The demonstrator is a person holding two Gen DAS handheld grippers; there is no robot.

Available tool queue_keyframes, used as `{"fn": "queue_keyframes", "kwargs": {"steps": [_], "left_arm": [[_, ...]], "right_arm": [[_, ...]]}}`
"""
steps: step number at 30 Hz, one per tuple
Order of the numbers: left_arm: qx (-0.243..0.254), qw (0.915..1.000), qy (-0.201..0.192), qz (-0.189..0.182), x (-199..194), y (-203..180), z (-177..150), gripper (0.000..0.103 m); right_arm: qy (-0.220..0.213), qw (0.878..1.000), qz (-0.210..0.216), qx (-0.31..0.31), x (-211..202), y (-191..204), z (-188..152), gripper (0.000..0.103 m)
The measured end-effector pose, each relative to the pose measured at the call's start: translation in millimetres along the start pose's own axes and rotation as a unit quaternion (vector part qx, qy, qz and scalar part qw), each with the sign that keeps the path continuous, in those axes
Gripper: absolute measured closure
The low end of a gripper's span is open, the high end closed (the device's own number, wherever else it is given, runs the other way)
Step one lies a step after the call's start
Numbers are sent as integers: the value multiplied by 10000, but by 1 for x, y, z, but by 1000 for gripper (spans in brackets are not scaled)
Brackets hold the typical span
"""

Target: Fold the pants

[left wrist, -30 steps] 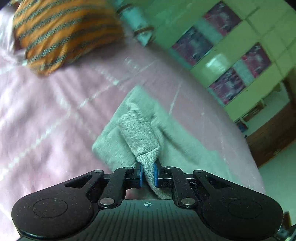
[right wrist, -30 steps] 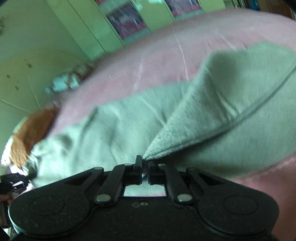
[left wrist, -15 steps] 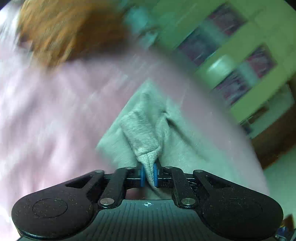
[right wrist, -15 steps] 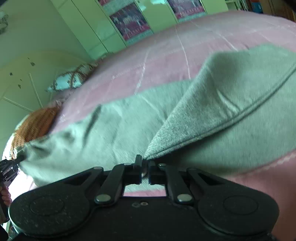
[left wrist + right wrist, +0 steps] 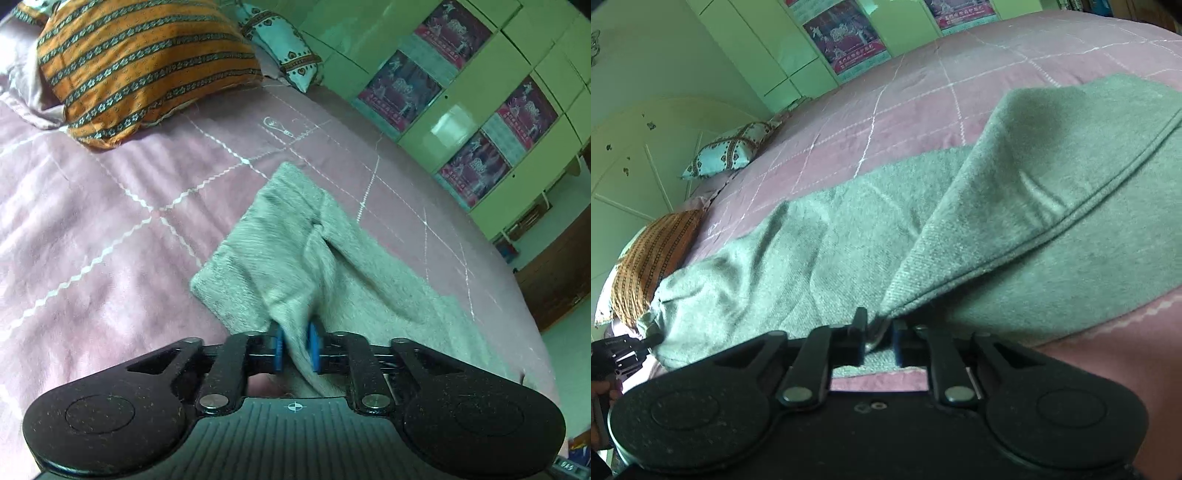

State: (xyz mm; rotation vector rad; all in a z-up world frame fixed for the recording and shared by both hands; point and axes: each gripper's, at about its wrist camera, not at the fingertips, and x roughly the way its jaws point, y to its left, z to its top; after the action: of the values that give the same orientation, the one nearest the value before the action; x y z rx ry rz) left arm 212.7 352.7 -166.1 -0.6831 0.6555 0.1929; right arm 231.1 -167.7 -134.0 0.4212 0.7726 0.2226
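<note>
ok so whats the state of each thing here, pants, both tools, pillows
pants: grey, partly folded on the pink bedspread, one edge lifted over the rest
left tool: shut on pants, fabric bunched between its blue pads
right tool: shut on pants, pinching a hem corner
orange striped pillow: lying at the head of the bed
light blue pillow: lying beside it

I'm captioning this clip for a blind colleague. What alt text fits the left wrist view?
The left gripper pinches a fold of grey pants between its blue pads, the rest of the pants lying on a pink quilted bedspread. Behind are an orange striped pillow, a smaller teal patterned pillow and green wardrobe doors.
</note>
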Motion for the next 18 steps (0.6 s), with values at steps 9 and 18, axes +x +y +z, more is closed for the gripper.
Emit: {"fn": "queue_keyframes", "kwargs": {"steps": [9, 18], "left_arm": [[739, 9968, -309, -1, -45, -82, -38, 32], [1672, 9828, -198, 753, -14, -175, -96, 32]], "right_arm": [[-468, 9985, 4, 294, -42, -26, 3, 89], [-978, 9896, -405, 979, -57, -93, 27, 89]]}}
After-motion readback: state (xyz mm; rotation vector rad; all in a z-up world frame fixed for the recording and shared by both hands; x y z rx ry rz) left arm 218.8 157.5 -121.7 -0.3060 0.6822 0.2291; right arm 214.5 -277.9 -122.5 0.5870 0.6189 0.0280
